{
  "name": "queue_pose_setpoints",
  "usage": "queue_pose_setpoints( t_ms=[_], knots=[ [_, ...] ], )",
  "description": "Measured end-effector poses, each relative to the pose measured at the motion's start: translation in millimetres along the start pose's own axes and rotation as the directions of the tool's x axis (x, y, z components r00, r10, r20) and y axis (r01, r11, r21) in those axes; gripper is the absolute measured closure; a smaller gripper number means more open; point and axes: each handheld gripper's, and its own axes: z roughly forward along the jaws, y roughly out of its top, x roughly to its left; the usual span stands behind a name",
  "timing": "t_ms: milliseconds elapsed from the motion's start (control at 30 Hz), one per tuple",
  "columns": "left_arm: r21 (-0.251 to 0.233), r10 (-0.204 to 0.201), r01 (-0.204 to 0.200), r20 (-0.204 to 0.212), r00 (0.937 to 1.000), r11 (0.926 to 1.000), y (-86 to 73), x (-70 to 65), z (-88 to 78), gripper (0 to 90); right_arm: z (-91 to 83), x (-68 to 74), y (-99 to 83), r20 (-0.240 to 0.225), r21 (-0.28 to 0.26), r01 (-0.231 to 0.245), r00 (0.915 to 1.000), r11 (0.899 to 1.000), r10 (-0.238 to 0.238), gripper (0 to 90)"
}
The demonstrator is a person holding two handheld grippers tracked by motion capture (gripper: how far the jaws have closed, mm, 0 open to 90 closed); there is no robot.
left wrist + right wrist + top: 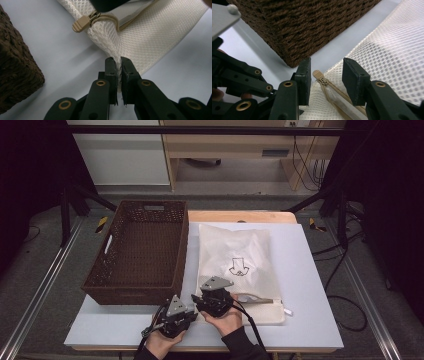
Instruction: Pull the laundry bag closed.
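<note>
The high view is soft and low in detail; overhead light falls on the table (310,285) while the room edges sink into black. The basket (140,250) casts a faint shadow. In the gripper views the mesh bag (155,32) is crisp and evenly lit, the near jaws dark and slightly blurred

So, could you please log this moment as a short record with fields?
Surface: white table
Bag: white mesh bag lying flat, right of the basket
Basket: brown woven basket
Left gripper: shut on the bag's mesh at its corner
Right gripper: open, jaws either side of the tan zipper pull, not yet touching it
</note>
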Motion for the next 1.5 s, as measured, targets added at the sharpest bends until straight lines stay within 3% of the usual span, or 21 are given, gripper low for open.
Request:
queue_pose_setpoints(
  t_ms=[300, 367, 633, 900, 1067, 1233, 1500],
  knots=[
    [0.000, 0.008, -0.008, -0.009, 0.9999, 1.0000, -0.1, -1.1, -0.1, 84.1, 13.9, 6.3, -0.6, 0.006, 0.043, 0.016, 0.9999, 0.999, -0.016, 59.0],
    [-0.001, 0.007, -0.007, -0.007, 1.0000, 1.0000, -0.1, -0.9, -0.1, 84.2, 15.9, 8.7, -0.9, 0.025, 0.043, 0.029, 0.9992, 0.999, -0.030, 62.2],
    [0.000, 0.011, -0.011, -0.008, 0.9999, 0.9999, 0.0, -1.2, -0.1, 84.2, 22.5, 11.3, -0.4, 0.037, 0.064, 0.033, 0.9987, 0.997, -0.035, 59.8],
    [-0.001, 0.011, -0.011, -0.010, 0.9999, 0.9999, -0.1, -1.6, 0.0, 84.1, 30.5, 15.3, -0.1, 0.069, 0.099, 0.065, 0.9951, 0.993, -0.072, 58.2],
    [0.000, 0.011, -0.011, -0.011, 0.9999, 0.9999, -0.1, -1.6, 0.0, 84.1, 35.1, 18.2, 0.0, 0.107, 0.123, 0.088, 0.9890, 0.989, -0.102, 68.0],
    [0.000, 0.012, -0.012, -0.009, 0.9999, 0.9999, 0.0, -1.6, 0.0, 84.1, 27.7, 13.1, 2.1, 0.104, 0.102, 0.062, 0.9919, 0.993, -0.073, 81.2],
    [0.001, 0.013, -0.013, -0.011, 0.9999, 0.9999, 0.1, -1.8, 0.1, 84.1, 14.2, 9.7, 5.7, 0.071, 0.081, 0.042, 0.9963, 0.996, -0.048, 82.4]
  ],
)
